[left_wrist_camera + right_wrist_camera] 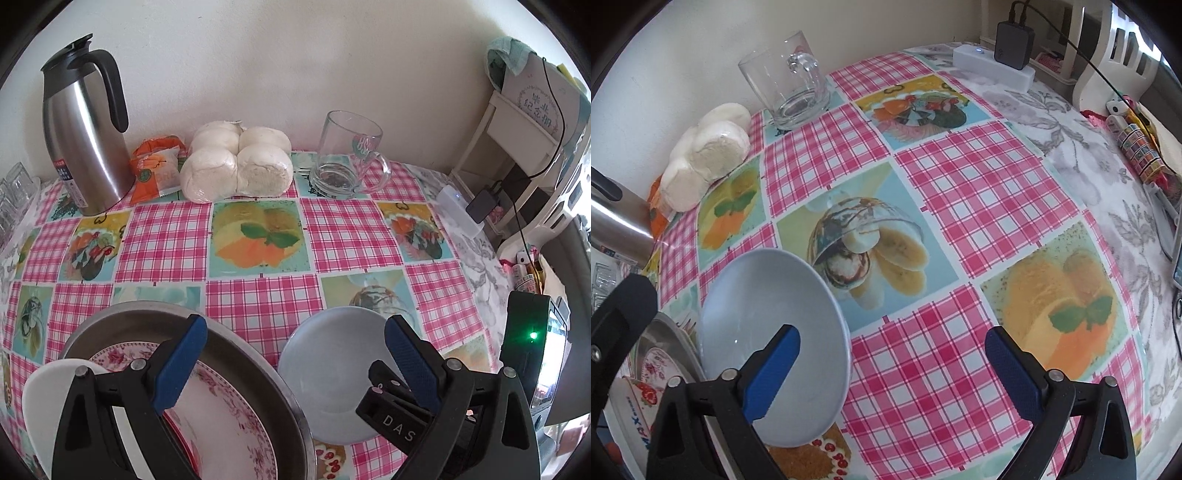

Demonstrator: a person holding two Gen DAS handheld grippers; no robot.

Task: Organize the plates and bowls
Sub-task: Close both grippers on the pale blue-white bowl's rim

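A pale grey plate [325,369] [757,295] lies on the checked tablecloth, right of a metal basin [258,369] [665,332]. The basin holds a floral plate [229,413] [655,363], and a white dish [40,387] overlaps its left rim. My left gripper [295,323] hangs open above the gap between basin and grey plate, holding nothing. My right gripper [892,332] is open too. Its left finger is over the grey plate, the plate's right rim lies between the pads, and neither pad touches it. One of the right gripper's fingers [391,421] shows in the left wrist view.
Along the wall stand a steel jug [81,129], an orange snack packet [155,166], wrapped steamed buns [236,162] [709,155] and a glass mug [347,155] [790,81]. A power strip with a charger [1008,55] sits at the far right corner. Clutter lines the table's right edge.
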